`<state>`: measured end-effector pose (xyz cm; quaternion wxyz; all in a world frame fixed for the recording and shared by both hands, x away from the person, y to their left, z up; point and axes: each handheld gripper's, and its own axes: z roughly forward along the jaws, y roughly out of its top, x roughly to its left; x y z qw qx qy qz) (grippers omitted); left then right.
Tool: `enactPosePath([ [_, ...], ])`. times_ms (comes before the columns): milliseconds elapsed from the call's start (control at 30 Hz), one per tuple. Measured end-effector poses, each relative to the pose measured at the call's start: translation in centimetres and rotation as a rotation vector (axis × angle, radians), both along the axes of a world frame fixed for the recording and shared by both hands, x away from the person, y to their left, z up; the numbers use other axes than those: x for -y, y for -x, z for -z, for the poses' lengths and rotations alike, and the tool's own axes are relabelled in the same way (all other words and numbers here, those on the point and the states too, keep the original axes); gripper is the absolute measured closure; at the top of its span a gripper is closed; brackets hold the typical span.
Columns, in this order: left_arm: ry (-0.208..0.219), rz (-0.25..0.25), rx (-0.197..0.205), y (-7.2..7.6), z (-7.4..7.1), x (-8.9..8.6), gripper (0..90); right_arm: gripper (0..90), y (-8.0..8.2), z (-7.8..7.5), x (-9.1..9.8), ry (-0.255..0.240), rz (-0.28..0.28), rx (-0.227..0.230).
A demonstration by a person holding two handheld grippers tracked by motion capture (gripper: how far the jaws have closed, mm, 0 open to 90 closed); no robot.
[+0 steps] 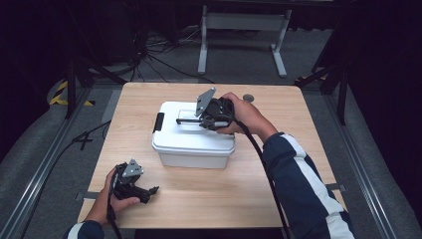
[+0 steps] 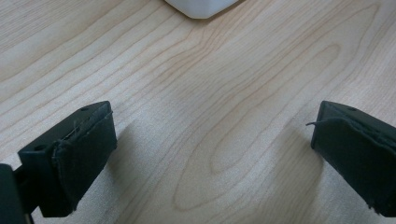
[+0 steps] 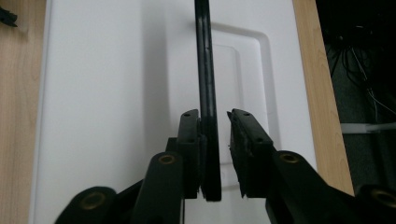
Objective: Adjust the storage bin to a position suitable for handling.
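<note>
Your right gripper [image 3: 215, 140] has the box's [image 1: 194, 134] raised black handle [image 3: 204, 84] between its jaws; one pad touches it, the other stands off. The box sits mid-table [image 1: 209, 199], with no readable writing. Your left gripper [image 2: 210, 149] rests spread wide, empty.

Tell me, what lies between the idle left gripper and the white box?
Only bare wooden table. The left gripper view shows nothing between its open fingers and the white box, and the high view agrees.

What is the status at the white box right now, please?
Right gripper straddles black handle on white box, one jaw touching, gap at the other. Left gripper open over table. Nothing in the way.
</note>
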<state>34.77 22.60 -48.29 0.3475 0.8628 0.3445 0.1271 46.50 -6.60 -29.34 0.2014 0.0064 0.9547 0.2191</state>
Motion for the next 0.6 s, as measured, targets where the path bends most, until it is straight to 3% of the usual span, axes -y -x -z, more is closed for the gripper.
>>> enactPosePath([
  [200,0.0,0.0,0.0,0.0,0.0,0.0,0.6,82.7,-0.16,0.0,-0.54,-0.007,-0.019,0.008],
  [600,0.0,0.0,0.0,0.0,0.0,0.0,0.6,84.3,-0.12,-0.25,-0.4,-0.044,-0.038,0.025],
])
